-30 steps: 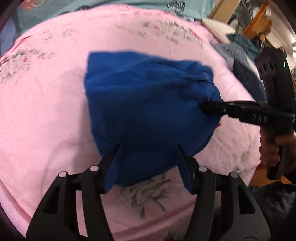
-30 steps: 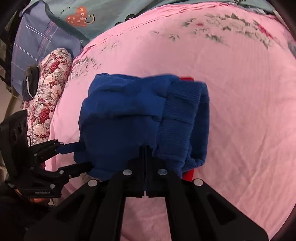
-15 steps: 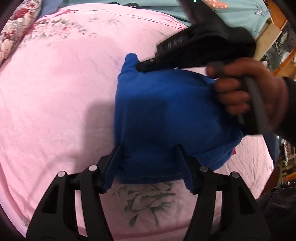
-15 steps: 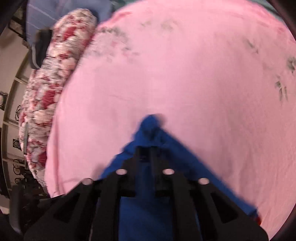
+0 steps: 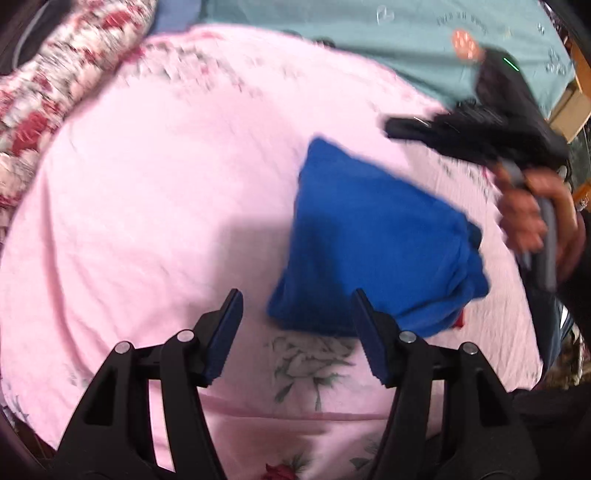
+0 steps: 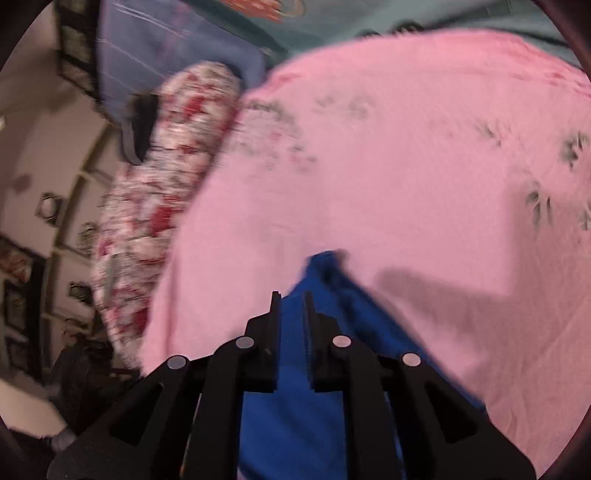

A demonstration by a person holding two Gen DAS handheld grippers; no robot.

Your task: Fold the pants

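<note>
- The folded bright blue knit pants (image 5: 373, 243) lie as a compact bundle on the pink floral bedspread (image 5: 155, 206), toward 3 o'clock in the left wrist view.
- A small red bit (image 5: 459, 320) peeks from under the bundle's near edge at 4 o'clock.
- The left gripper (image 5: 297, 332) hovers at the bundle's near edge, jaws spread wide and released, holding nothing.
- The right gripper (image 6: 291, 314), held by a hand (image 5: 532, 218) at 2 o'clock, is above the bundle's far corner; its jaws are slightly parted, with no cloth clamped.
- A red-and-white floral pillow (image 6: 159, 206) lies along the bedspread's edge at 10 o'clock.
- A teal printed sheet (image 5: 388, 33) lies beyond at 12 o'clock.
</note>
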